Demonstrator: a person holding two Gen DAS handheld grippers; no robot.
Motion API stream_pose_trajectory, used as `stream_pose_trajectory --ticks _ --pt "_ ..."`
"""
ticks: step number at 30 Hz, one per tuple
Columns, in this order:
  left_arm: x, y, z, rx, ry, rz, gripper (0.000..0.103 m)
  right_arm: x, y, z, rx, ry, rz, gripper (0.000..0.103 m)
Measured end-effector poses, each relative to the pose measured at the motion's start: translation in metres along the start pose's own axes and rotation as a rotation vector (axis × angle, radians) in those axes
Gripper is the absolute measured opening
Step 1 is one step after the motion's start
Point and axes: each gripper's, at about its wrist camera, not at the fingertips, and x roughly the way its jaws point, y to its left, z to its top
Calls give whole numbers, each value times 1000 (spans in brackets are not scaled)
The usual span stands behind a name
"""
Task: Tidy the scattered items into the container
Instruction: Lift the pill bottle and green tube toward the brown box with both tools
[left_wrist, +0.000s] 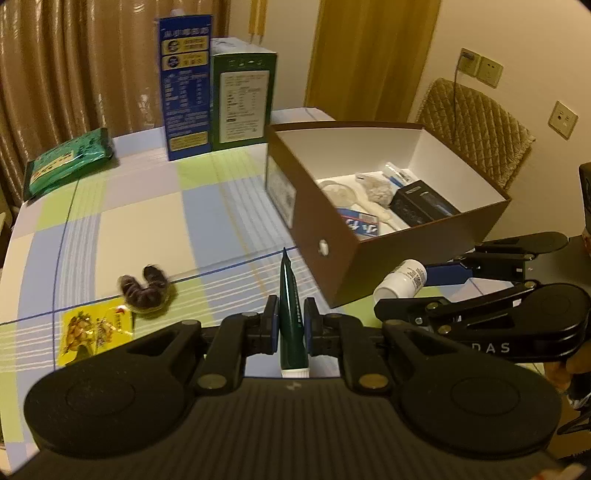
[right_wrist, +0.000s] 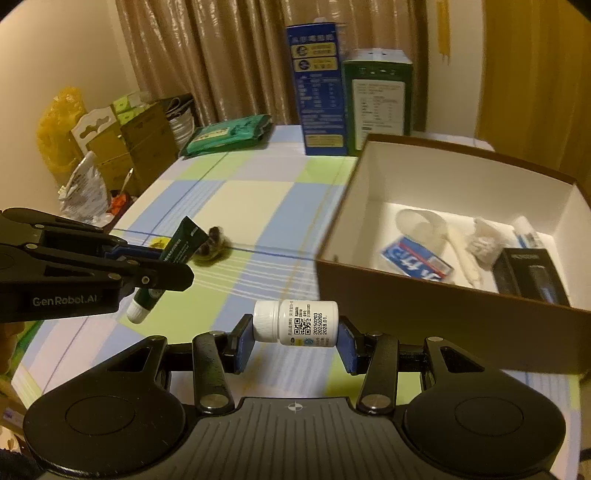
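Left tool (left_wrist: 290, 320): mine, clamped on a dark green tube (left_wrist: 290, 306), crimped end pointing forward, white cap toward me, lifted off the tabletop (left_wrist: 147, 221).

Right tool (right_wrist: 295, 341): mine, gripping a white pill bottle (right_wrist: 297, 322) sideways between the blue pads, cap to the left, label with a printed code facing up; it hangs just in front of the box's near wall.

Box (right_wrist: 424, 317): brown outside, white inside, open top, on the right part of the checked tabletop. Contents: a blue-and-white packet (right_wrist: 415, 260), a black case (right_wrist: 532, 278), a white spoon-like piece (right_wrist: 424, 227), a crumpled pale lump (right_wrist: 484, 240), a small white tube (right_wrist: 526, 230).

Still on the tabletop: a dark scrunchie (left_wrist: 146, 290), blurred, and just beside it a yellow sachet (left_wrist: 94, 332), both left of my left tool.

Far edge: a tall blue carton (left_wrist: 186, 85), a green carton (left_wrist: 242, 98) touching it, a green wipes pack (left_wrist: 68, 162) well to the left.
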Motion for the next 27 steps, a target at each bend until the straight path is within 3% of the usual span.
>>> stream_pose_trajectory --ticks 19,27 --pt "21 -72 27 52 -22 -58 10 -43 -66 -3 23 -46 -40 44" --pt "38 -95 58 68 -70 -58 10 -52 -104 17 24 -88 -50 44"
